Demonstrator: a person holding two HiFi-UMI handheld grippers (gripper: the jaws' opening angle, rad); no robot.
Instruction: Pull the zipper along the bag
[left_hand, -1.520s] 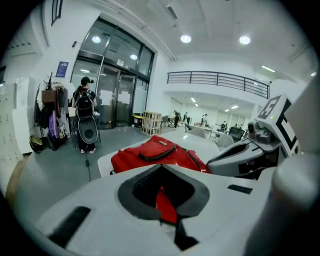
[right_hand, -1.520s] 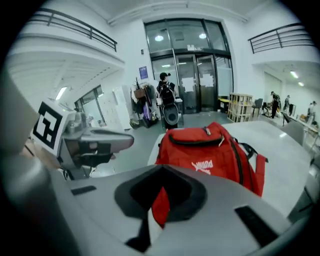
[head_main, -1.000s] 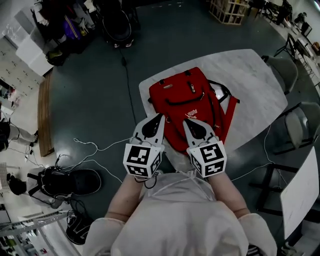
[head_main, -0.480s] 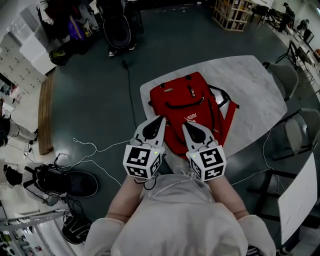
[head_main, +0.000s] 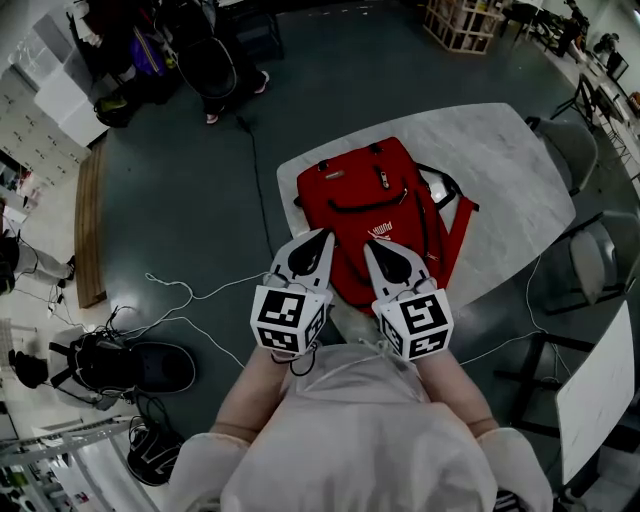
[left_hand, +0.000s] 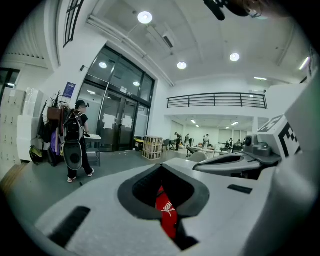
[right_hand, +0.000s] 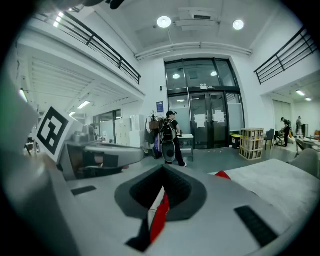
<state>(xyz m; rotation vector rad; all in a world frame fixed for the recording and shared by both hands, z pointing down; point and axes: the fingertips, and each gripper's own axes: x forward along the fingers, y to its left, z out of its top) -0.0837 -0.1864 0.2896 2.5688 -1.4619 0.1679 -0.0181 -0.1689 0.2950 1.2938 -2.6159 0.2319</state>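
Passer-by (head_main: 205, 62) shifted left, bag (head_main: 365, 205) on marble table (head_main: 510, 170)

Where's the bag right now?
Head view, centre: the bag lies flat on the table's left end, right ahead of the left hand-held gripper and right hand-held gripper.

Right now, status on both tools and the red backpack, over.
Left tool shut, empty; right tool shut, empty. Red backpack flat on table, not gripped. Nothing in the way.
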